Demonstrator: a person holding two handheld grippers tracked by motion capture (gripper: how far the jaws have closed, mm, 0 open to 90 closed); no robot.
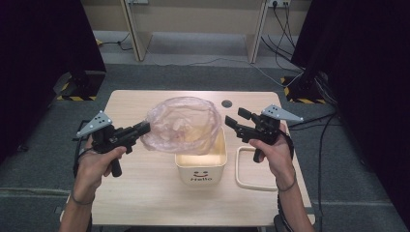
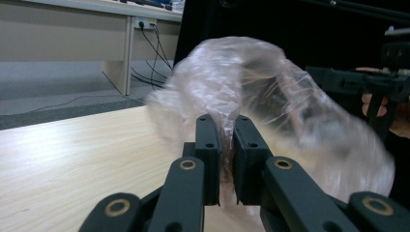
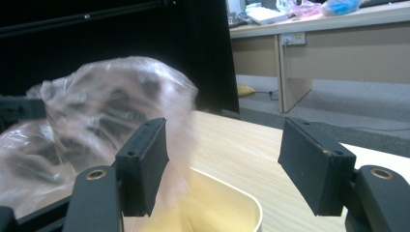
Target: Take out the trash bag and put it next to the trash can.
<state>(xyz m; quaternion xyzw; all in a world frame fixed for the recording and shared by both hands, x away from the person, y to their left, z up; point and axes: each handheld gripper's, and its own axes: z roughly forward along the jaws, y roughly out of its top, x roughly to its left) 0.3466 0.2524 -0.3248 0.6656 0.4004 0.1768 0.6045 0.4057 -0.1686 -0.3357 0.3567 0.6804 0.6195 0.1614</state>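
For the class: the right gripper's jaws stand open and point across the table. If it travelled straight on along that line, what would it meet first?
Most likely the clear plastic bag, which the left gripper holds pinched above the cream bin. The right gripper points leftward at the bag's near edge, though depth there is hard to judge.

We see the high view evenly lit from overhead, the worktop point(image 1: 145, 193) pale and bright, with only soft, short shadows under the hands. Both flanks fall off into near black where dark curtains swallow the light. The picture is soft overall, fine detail smeared. In the left gripper view the plastic bag point(image 2: 270, 96) is streaked with motion blur at its right edge, and small white glints sit on its creases; the near tongs point(image 2: 223, 159) are fairly sharp, the background hazy. In the right gripper view the bag is blurred too, and the far desk looks bright and somewhat washed out.
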